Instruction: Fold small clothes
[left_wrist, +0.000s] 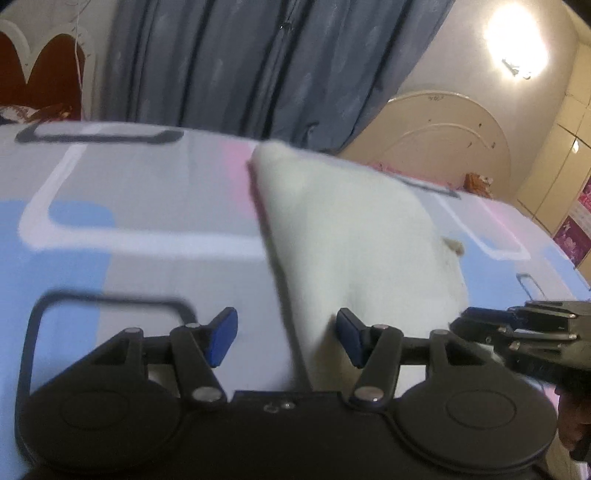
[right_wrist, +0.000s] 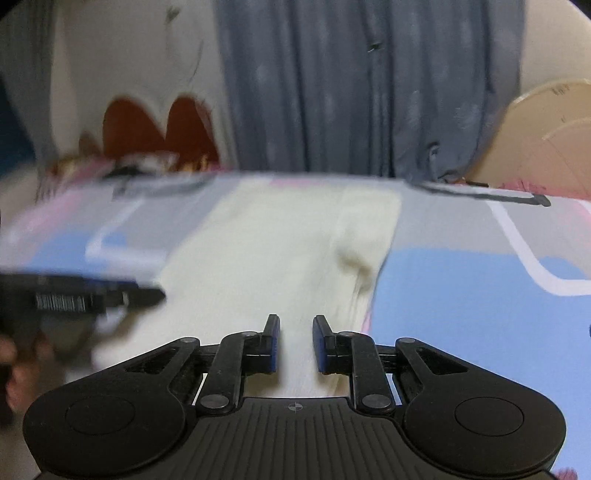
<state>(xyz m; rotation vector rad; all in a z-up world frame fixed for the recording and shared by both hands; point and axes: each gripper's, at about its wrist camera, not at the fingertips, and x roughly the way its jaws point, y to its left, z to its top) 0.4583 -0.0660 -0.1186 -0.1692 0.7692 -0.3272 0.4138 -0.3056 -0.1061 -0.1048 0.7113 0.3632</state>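
A small cream-white garment (left_wrist: 351, 229) lies flat on the bed's patterned sheet (left_wrist: 122, 206). My left gripper (left_wrist: 286, 338) is open, its blue pads either side of the garment's near left edge, holding nothing. The right gripper (left_wrist: 524, 332) shows at the right edge of the left wrist view, by the garment's near right side. In the right wrist view the garment (right_wrist: 280, 240) stretches away from me, with a bunched fold on its right side. My right gripper (right_wrist: 295, 343) is open over its near end. The left gripper (right_wrist: 85, 295) enters blurred from the left.
The sheet (right_wrist: 461, 288) has blue, grey, pink and white shapes. Grey-blue curtains (left_wrist: 258, 66) hang beyond the bed's far edge. A white and red headboard (left_wrist: 40, 62) stands far left, a cream headboard (left_wrist: 454, 125) and a wardrobe (left_wrist: 561, 162) far right.
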